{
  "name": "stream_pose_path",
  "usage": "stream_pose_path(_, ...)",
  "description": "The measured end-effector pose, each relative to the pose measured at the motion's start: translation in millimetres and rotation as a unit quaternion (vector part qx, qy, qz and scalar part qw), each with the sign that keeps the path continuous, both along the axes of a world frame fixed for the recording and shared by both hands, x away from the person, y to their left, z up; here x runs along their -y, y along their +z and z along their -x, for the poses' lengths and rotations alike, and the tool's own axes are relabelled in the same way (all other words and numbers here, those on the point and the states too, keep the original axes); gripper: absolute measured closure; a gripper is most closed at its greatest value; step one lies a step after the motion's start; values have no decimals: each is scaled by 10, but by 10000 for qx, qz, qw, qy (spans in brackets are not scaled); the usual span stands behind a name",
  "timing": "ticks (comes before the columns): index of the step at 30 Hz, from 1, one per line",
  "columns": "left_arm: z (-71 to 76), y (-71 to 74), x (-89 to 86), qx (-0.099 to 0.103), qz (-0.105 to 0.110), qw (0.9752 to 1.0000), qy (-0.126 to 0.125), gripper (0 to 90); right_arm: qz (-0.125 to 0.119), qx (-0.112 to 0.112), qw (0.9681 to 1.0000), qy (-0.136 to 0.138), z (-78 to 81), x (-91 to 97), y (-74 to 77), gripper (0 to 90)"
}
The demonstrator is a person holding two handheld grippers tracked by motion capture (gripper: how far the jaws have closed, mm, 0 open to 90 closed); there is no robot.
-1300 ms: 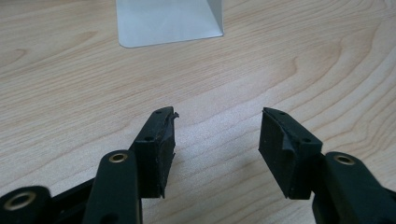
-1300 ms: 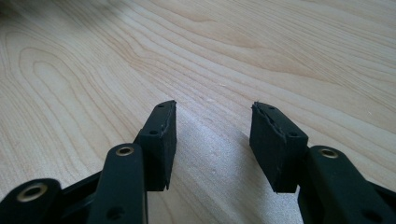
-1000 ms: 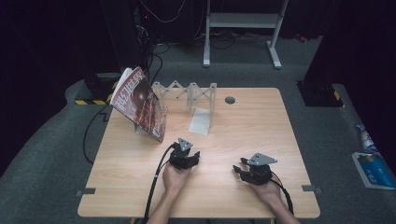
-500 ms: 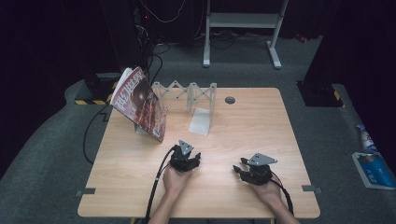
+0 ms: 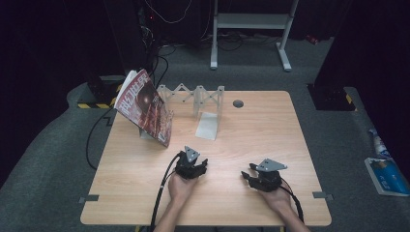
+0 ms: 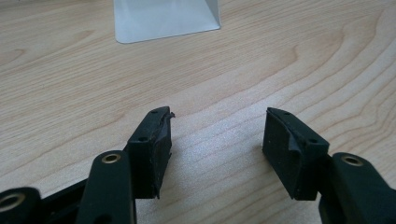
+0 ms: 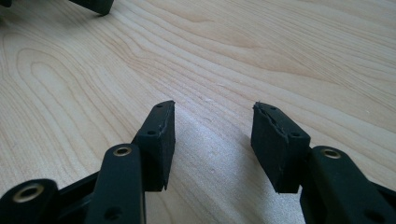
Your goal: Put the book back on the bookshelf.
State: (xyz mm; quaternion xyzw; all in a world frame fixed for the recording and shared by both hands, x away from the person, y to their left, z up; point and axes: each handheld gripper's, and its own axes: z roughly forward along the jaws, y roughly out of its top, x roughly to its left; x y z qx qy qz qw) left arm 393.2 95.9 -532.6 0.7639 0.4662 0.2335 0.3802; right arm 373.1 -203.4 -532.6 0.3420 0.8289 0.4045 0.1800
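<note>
Resting low on the light wooden table (image 5: pixel 145 193), the left gripper (image 5: pixel 192 166) has just been opening its jaws, nothing between them; the right gripper (image 5: pixel 258 176) stands apart and empty too; nothing is grasped yet; nearest ahead, the white folding metal rack (image 5: pixel 209 108) beside the leaning red magazine (image 5: pixel 145 107); no obstacle lies between.

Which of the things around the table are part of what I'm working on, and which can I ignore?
In play:
left gripper, jaws just opened wider, nothing between them
right gripper, open, holding nothing
magazine leaning in the folding rack
white bookend

Lying about:
blue packet on the floor
metal stand behind the table
</note>
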Motion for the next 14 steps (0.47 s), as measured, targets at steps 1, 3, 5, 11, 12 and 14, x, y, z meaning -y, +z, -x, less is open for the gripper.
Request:
stream_pose_path(1,0,0,0,0,0,10000,0,419,0,0,10000,0,0,0,0,498)
stream_pose_path(3,2,-1,-1,13,0,10000,8,419,4,8,10000,6,-1,1,-1,497)
stream_pose_path(5,2,-2,-2,14,5,10000,5,419,-4,10,10000,7,-2,1,-1,497)
stream_pose_path(11,2,-2,-3,14,10,10000,8,419,-5,-1,10000,3,-2,1,-1,495)
stream_pose_path(12,2,-2,-3,12,15,10000,8,419,-5,0,10000,0,-2,0,-1,496)
stream_pose_path(14,2,-1,-5,5,17,10000,21,419,-5,-1,10000,3,-2,0,-1,495)
